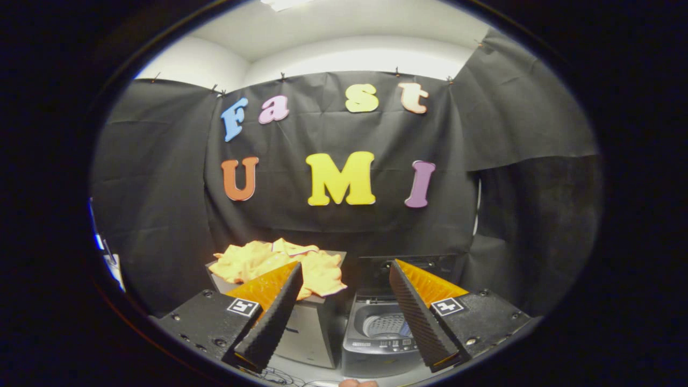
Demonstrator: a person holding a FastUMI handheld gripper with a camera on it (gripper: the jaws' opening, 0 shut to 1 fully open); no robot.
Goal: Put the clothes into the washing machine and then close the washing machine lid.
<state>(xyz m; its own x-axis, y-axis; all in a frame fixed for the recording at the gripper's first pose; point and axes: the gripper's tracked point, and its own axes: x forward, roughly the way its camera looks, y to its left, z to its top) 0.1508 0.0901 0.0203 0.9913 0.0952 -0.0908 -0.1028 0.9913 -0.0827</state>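
Observation:
Yellow clothes [271, 263] lie heaped on top of a grey box [306, 333], beyond my left finger. To the right of the box stands a small grey washing machine [376, 338] with its lid [414, 263] raised and the drum [384, 324] showing. My gripper [346, 274] is open, its ribbed black fingers [274, 317] spread wide with nothing between them. It hangs well short of both the clothes and the machine. The machine sits ahead in the gap between the fingers, partly covered by the right finger.
The black cloth wall closes the booth behind and to both sides. A pale floor with a few thin cables [279, 376] runs in front of the box. A fingertip [357, 382] of a person peeks in below the machine.

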